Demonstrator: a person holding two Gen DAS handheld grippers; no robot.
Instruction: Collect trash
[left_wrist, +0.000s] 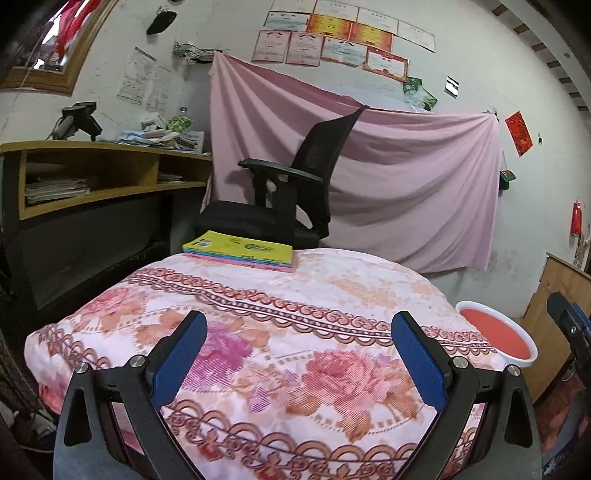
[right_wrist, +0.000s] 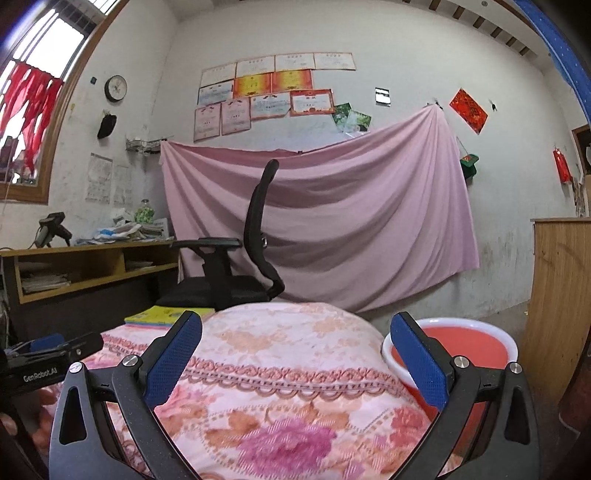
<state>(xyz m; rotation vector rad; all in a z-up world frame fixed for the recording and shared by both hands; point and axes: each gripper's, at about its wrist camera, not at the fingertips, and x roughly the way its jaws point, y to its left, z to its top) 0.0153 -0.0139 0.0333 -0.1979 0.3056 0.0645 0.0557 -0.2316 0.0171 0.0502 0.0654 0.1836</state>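
My left gripper (left_wrist: 299, 325) is open above a table covered with a pink floral cloth (left_wrist: 280, 295), nothing between its blue pads. My right gripper (right_wrist: 295, 325) is open too, over the same floral cloth (right_wrist: 295, 332). A red basin with a white rim (left_wrist: 496, 334) sits off the table's right edge; in the right wrist view the basin (right_wrist: 472, 341) shows just behind my right finger. No loose trash shows on the cloth in either view. The left gripper (right_wrist: 55, 347) appears at the left edge of the right wrist view.
A stack of books with a yellow cover (left_wrist: 240, 251) lies at the table's far edge. Behind it stands a black office chair (left_wrist: 295, 192). A wooden desk with shelves (left_wrist: 103, 173) is at the left, a wooden cabinet (right_wrist: 557, 295) at the right.
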